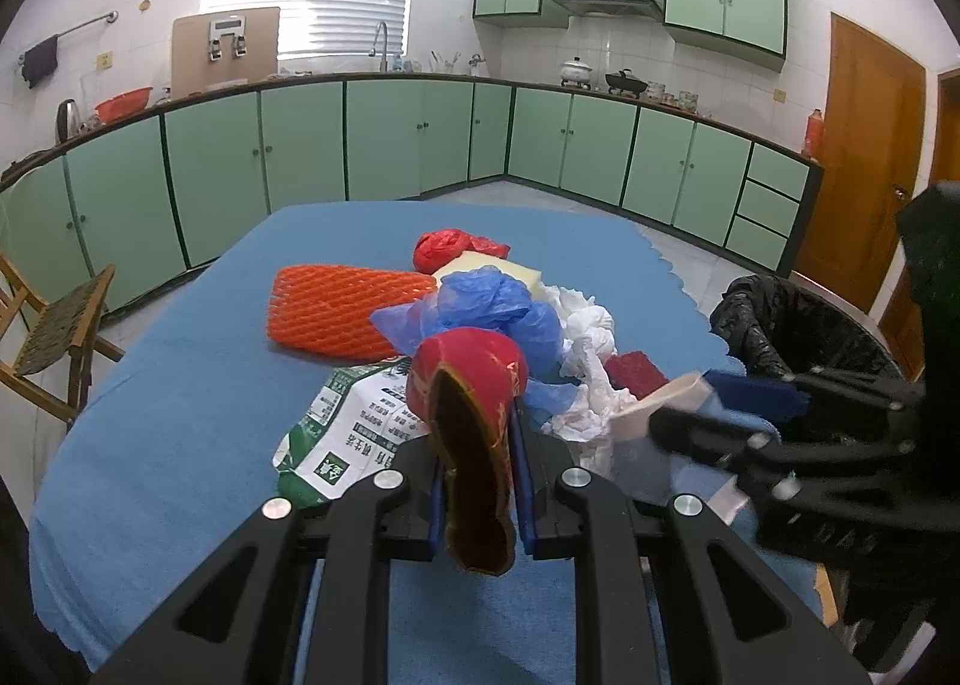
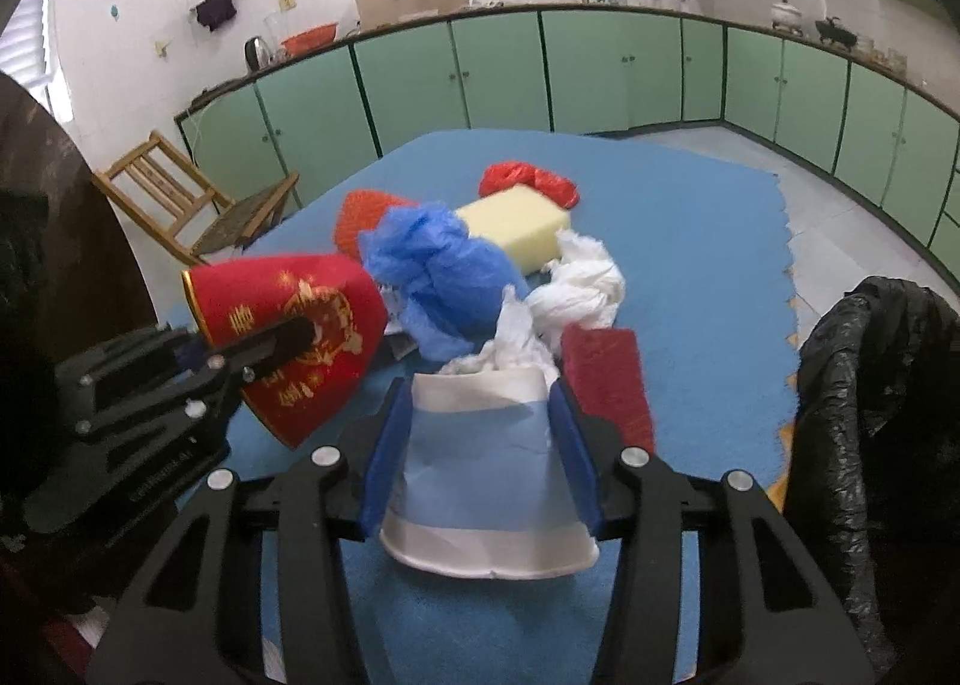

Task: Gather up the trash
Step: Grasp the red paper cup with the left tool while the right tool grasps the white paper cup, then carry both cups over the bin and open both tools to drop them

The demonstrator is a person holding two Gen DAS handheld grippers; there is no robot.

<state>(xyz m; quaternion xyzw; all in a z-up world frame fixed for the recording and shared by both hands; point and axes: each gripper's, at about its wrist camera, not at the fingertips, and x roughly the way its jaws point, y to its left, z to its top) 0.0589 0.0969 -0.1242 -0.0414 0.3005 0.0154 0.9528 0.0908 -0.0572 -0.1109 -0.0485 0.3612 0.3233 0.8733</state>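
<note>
Now two cups held: left hand-held gripper [image 1: 480,481] clamps red cup [image 1: 474,421], right hand-held gripper [image 2: 480,445] white cup [image 2: 486,475].

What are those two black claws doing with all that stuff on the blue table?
They are picking up trash. The left gripper squeezes a squashed red paper cup with gold print. The right gripper holds a white and blue paper cup. A bin lined with a black plastic bag waits on the right. More trash lies on the blue tablecloth.
</note>
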